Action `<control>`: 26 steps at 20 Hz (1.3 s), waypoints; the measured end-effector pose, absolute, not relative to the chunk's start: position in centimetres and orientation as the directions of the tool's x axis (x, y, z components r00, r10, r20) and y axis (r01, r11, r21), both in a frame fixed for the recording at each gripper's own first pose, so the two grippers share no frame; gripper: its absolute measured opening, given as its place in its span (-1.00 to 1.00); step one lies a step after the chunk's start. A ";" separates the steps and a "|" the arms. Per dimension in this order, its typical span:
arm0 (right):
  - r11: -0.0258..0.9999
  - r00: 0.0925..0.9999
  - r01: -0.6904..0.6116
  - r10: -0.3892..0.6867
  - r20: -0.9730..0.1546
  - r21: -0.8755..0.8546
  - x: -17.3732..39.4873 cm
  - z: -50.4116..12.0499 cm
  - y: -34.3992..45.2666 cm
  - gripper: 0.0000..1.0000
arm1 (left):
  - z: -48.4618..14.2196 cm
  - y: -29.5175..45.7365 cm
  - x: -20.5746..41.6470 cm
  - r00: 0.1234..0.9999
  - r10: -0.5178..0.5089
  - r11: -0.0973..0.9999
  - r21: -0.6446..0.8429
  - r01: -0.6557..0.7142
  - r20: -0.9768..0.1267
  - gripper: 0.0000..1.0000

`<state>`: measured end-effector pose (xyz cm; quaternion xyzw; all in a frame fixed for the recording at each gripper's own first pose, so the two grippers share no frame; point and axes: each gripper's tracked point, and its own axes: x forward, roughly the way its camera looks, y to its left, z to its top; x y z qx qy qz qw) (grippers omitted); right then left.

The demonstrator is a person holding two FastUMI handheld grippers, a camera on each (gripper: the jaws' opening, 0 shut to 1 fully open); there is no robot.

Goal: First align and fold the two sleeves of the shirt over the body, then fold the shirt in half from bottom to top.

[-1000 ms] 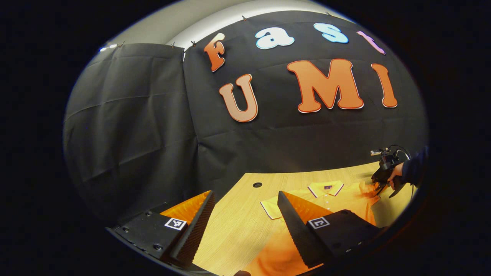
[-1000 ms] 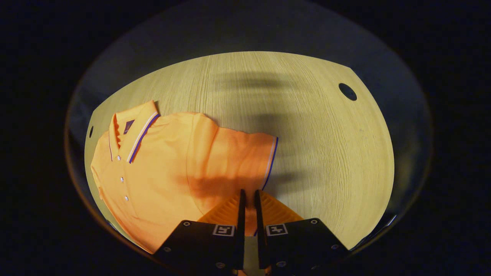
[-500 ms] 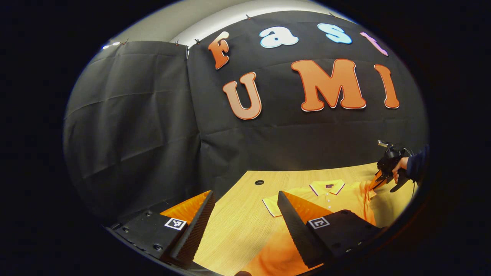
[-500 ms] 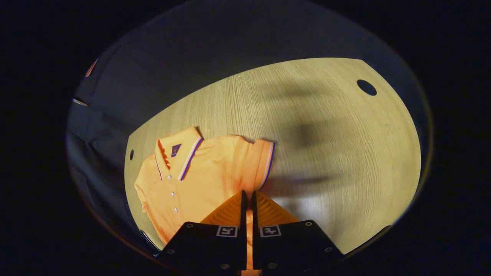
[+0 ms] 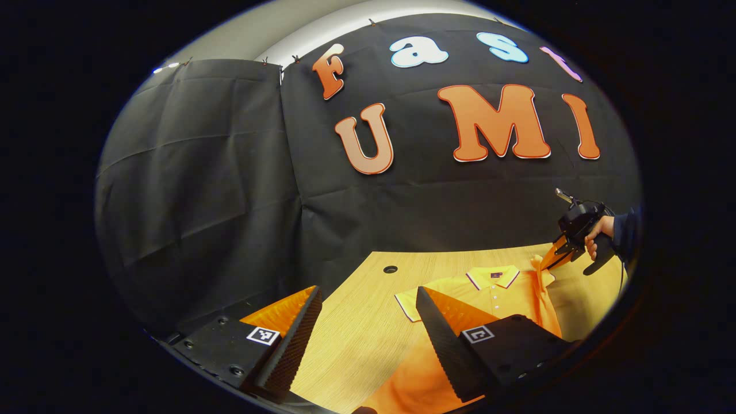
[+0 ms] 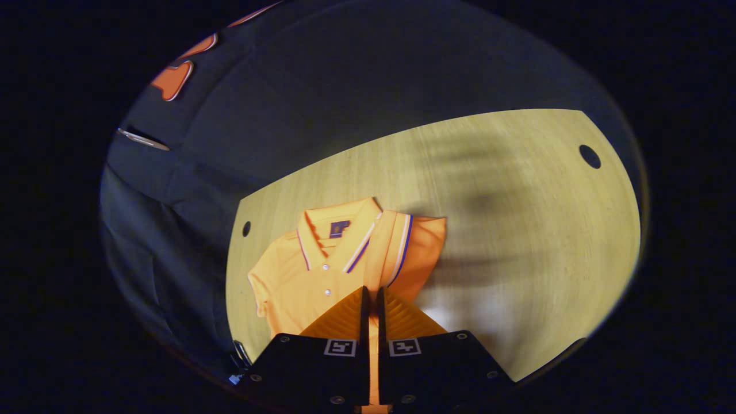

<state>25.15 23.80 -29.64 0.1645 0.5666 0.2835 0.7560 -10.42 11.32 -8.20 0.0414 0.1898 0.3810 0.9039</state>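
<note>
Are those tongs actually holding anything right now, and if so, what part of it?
The right tongs pinch the orange shirt by its sleeve, lifted over the body. The left tongs are open, holding nothing.

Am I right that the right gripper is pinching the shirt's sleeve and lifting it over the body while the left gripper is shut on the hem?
Not quite. The right gripper is shut on the sleeve and lifts it over the shirt, but the left gripper is open, hovering with nothing between its fingers, as the left gripper view shows.
</note>
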 end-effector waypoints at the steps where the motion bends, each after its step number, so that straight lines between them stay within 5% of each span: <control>1: 0.768 0.172 -0.237 0.636 -0.752 0.595 24.5 -29.3 24.8 -0.87 | -8.3 11.4 -10.5 0.635 0.705 0.705 0.219 -0.674 -0.316 0.98; 6: 0.699 0.145 -0.281 0.709 -0.691 0.658 23.0 -27.8 27.4 -0.17 | -9.4 11.9 -10.5 0.620 0.706 0.702 0.220 -0.678 -0.342 1.00; 13: 0.729 0.302 -0.405 0.677 -0.671 0.552 24.1 -25.5 24.7 0.72 | -11.0 14.0 -6.9 0.653 0.652 0.743 0.153 -0.652 -0.384 0.98; 20: 0.792 0.495 -0.351 0.610 -0.619 0.499 22.6 -20.6 20.5 0.94 | -16.3 16.6 -1.7 0.718 0.471 0.839 0.010 -0.543 -0.513 0.98; 26: 0.873 0.654 -0.288 0.480 -0.585 0.394 19.4 -16.6 15.6 0.97 | -22.5 19.5 1.8 0.659 0.276 0.851 -0.141 -0.506 -0.700 0.99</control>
